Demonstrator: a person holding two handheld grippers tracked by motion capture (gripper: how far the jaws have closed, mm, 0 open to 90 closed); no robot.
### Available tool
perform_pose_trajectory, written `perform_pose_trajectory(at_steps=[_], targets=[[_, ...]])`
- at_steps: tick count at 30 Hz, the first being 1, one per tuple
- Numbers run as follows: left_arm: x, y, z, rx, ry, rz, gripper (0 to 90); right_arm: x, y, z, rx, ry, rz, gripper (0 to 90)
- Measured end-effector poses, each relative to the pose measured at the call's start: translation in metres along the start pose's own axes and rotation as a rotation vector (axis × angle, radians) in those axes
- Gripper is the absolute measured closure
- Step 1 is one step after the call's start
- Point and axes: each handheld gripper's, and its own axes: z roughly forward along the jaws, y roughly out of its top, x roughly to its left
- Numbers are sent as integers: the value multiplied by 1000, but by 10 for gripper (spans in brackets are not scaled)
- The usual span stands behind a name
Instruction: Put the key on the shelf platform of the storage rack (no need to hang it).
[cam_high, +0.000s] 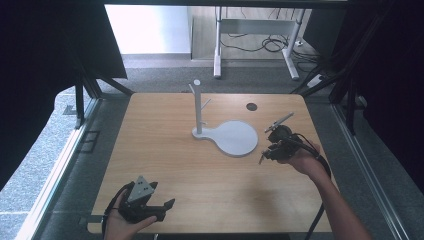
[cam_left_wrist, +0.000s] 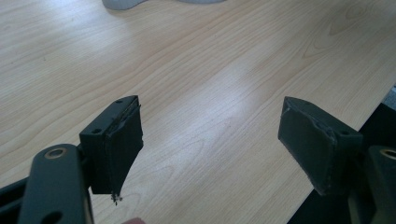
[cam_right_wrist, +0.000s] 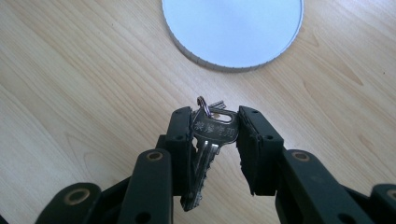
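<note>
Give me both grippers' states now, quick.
Left gripper: open, nothing between its jaws.
Right gripper: shut on a silver metal key bunch on a ring.

Your left gripper (cam_high: 157, 202) sits at the near left corner of the wooden table (cam_high: 165, 150), held in your left hand (cam_high: 122, 225), with the grey three-cornered plate (cam_high: 141, 189) on top and its jaws pointing right. Your right hand (cam_high: 302, 160) holds the right gripper (cam_high: 267, 145) near the right edge, just beside the white round base (cam_high: 237, 137) at the table's centre. From the narrow end of that base rises a white upright post (cam_high: 198, 107) with short side pegs. A small dark disc (cam_high: 251, 106) lies on the tabletop behind the base. Beyond the table stands a white-legged frame (cam_high: 255, 30) with loose cables (cam_high: 272, 45) on the floor.
</note>
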Motion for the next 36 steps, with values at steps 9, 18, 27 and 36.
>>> perform_pose_trajectory(at_steps=[9,18,27,36], targets=[[4,-1,-3,-7,8,-12,221,-7,14,4,-11,10,12,669],[8,-3,-5,-7,14,-19,221,-14,28,8,-14,13,16,670],[9,-4,-6,-9,17,-26,221,-19,43,17,-12,19,13,670],[11,-4,-7,-12,19,-32,221,-22,59,21,-8,20,8,670]])
